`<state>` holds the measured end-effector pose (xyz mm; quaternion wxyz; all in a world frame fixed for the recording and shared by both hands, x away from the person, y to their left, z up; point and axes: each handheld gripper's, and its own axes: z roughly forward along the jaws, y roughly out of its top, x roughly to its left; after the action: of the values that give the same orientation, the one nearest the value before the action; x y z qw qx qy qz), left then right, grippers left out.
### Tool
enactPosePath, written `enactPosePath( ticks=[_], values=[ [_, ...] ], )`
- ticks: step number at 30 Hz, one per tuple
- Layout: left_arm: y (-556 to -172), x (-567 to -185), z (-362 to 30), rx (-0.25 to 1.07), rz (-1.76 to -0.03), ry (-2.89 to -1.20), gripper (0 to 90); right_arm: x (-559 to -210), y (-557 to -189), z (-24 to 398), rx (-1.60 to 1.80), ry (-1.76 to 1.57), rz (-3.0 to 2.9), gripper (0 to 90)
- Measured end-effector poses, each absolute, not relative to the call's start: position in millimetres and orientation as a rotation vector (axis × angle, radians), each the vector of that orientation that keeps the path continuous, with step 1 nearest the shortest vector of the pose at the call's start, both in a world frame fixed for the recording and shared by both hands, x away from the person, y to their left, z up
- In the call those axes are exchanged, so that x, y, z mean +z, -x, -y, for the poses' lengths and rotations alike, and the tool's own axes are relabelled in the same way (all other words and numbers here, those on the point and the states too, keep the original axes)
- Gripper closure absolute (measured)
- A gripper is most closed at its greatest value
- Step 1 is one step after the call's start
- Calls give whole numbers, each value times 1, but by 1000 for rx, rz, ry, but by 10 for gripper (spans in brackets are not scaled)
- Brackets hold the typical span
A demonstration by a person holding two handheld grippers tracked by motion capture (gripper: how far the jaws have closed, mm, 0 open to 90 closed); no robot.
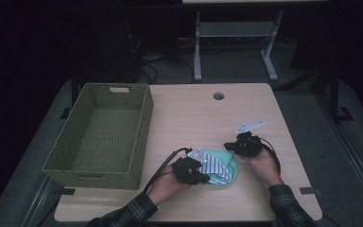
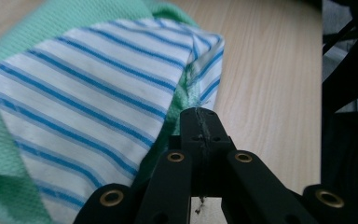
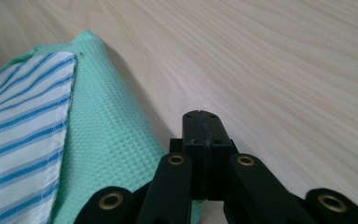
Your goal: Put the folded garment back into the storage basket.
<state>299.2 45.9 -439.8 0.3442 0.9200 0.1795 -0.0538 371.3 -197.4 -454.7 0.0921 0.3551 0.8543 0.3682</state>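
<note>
Near the counter's [image 1: 189,113] front edge, folded cloths [image 1: 220,166] are flanked by the clenched left gripper [image 1: 203,178] and clenched right gripper [image 1: 229,145]; the basket [image 1: 139,137] remains unfilled.

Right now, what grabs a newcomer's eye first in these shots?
The striped white-and-blue cloth lying on a mint green cloth near the table's front edge, flanked by the left gripper and right gripper, both with jaws shut and nothing between them. Next, the big green woven basket on the table's left side.
</note>
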Motion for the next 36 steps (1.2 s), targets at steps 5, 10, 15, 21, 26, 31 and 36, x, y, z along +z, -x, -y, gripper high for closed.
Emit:
enactPosePath(
  ticks=[5, 10, 15, 21, 26, 31, 36],
  values=[
    [-300, -446, -43, -131, -456, -2430, 897, -458, -367, 198, 1083, -1049, -2570, 897],
    [-309, -448, -49, -109, -493, -2433, 897, -457, -360, 200, 1080, -1047, -2576, 897],
    [-320, -447, -59, -72, -541, -2432, 897, -459, -350, 202, 1080, -1052, -2587, 896],
    [-338, -444, -73, 7, -597, -2444, 896, -460, -337, 206, 1087, -1056, -2596, 896],
    [-358, -442, -74, 85, -661, -2426, 896, -459, -319, 207, 1103, -1046, -2619, 897],
    [-358, -441, -75, 77, -650, -2432, 896, -458, -314, 208, 1108, -1050, -2611, 896],
    [-355, -432, -81, 73, -637, -2400, 813, -458, -316, 217, 1102, -1062, -2555, 754]
  ],
)
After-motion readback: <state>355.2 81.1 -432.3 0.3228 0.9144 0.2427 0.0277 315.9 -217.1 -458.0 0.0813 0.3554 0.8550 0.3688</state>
